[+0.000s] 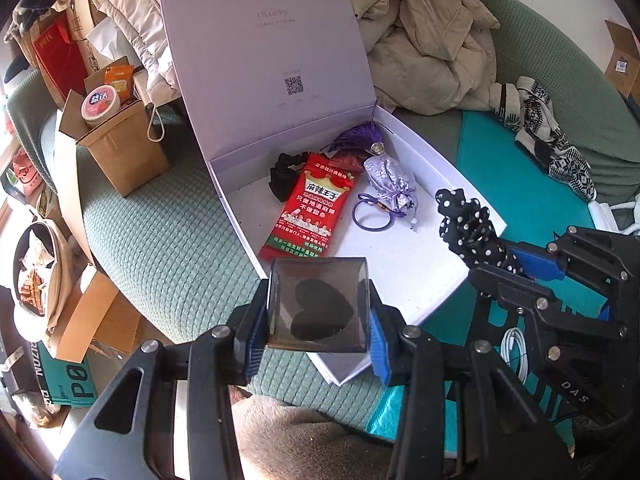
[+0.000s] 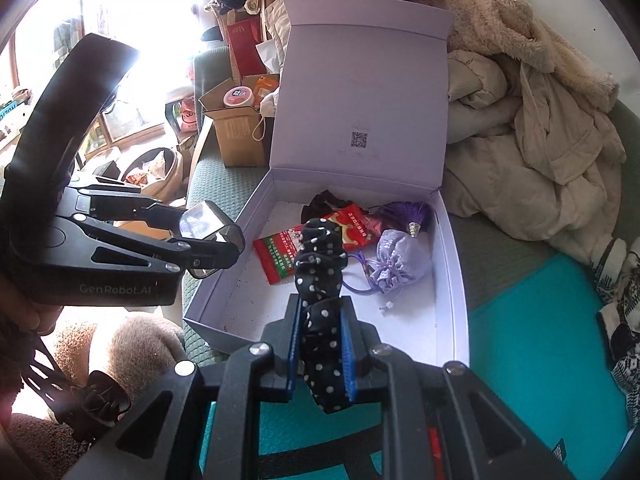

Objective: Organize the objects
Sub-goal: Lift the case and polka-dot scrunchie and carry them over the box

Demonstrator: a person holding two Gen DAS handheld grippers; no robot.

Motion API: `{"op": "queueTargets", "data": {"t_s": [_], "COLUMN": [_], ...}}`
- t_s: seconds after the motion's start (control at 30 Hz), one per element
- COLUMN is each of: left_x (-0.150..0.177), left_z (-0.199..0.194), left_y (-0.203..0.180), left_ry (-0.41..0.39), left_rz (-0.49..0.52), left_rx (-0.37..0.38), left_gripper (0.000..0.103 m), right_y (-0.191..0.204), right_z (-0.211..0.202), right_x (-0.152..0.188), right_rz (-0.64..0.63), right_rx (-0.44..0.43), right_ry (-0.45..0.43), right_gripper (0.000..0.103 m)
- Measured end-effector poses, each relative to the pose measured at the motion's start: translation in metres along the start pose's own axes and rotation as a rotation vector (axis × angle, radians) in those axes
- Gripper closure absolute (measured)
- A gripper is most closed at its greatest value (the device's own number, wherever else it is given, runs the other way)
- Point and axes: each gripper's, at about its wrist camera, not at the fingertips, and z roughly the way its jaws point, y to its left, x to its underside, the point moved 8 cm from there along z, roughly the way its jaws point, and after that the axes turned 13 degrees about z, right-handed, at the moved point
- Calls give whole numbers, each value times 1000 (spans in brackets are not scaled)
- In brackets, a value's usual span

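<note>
White lidded box [image 1: 404,264], lid up, on green sofa cover. Inside: red snack packet [image 1: 311,204], lilac drawstring pouch [image 1: 390,180], purple tassel [image 1: 358,140], purple hair tie [image 1: 370,214], black item [image 1: 282,180]. Left claw [image 1: 318,322] grips smoky square case [image 1: 318,304] above the box's near edge. Right claw [image 2: 322,354] clamps polka-dot scrunchie [image 2: 320,264] over box. Brown carton [image 1: 120,148] holds a pink-lidded tub [image 1: 100,106].

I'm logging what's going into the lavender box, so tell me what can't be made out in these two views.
- Red snack packet: in the right wrist view the polka-dot scrunchie covers its middle.
- Black item at the box's back: half behind the packet in both views; unidentifiable.
- Lid print: too small to read.
- Clear square case: its bottom edge sits behind the left gripper.
- Lavender pouch: contents hidden.
</note>
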Motion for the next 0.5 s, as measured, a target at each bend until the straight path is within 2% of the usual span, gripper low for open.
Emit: {"op": "queueTargets", "data": {"t_s": [0.5], "left_x": [-39], "left_z": [60], "left_y": [18], "left_ry": [20], "left_rz": [-9], "left_rx": [23], "left_gripper": [62], "right_y": [-18], "right_z": [46], "right_x": [-31], "right_rz": [4], "right_rx": [-1], "right_ry": [-1], "right_gripper": [86]}}
